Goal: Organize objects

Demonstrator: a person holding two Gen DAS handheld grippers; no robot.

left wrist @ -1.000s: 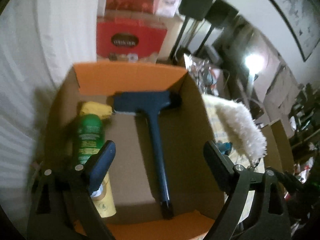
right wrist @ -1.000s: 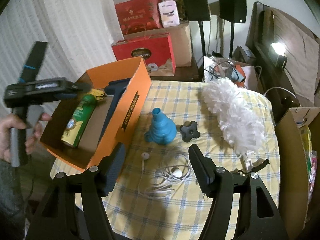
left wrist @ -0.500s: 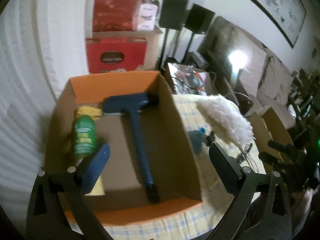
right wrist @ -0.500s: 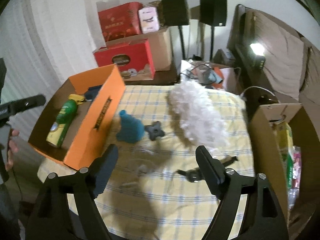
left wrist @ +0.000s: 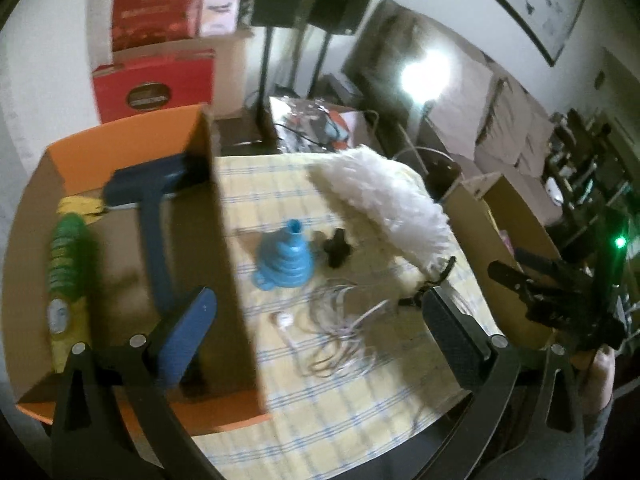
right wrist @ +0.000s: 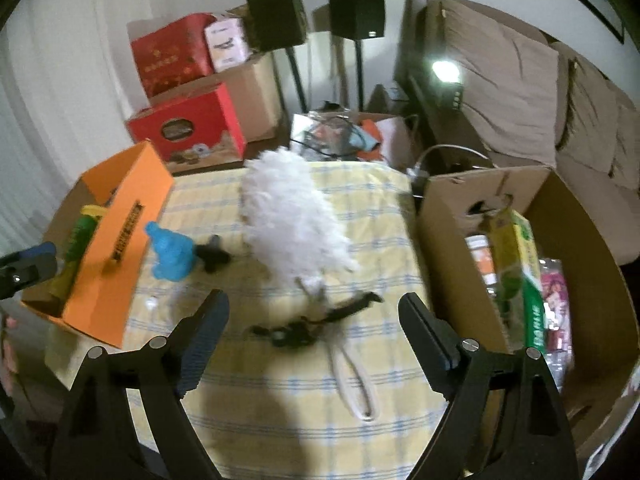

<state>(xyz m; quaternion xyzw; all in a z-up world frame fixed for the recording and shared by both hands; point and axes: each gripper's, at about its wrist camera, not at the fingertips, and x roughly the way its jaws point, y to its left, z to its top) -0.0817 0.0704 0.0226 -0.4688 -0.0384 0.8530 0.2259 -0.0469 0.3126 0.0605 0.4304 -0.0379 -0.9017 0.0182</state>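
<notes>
An orange cardboard box (left wrist: 124, 136) (right wrist: 132, 196) stands at the table's left and holds a dark blue brush (left wrist: 152, 216) and a green spray can (left wrist: 66, 264). On the yellow checked cloth lie a blue funnel (left wrist: 286, 256) (right wrist: 170, 250), a black knob (left wrist: 338, 248) (right wrist: 212, 256), a white feather duster (left wrist: 384, 204) (right wrist: 292, 224) with a black handle (right wrist: 316, 320), and a tangle of white cable (left wrist: 340, 320). My left gripper (left wrist: 320, 324) is open and empty over the box's right wall. My right gripper (right wrist: 312, 328) is open and empty above the duster's handle.
A large brown carton (right wrist: 532, 264) with packets and bottles stands right of the table. Red boxes (right wrist: 188, 128), two speakers on stands (right wrist: 356, 8) and a bright lamp (right wrist: 444, 70) are behind. A sofa (right wrist: 520, 80) is at the back right.
My left gripper has swung right, from over the box's inside to its right wall and the cloth. My right gripper has moved right, from the cable to the duster's handle.
</notes>
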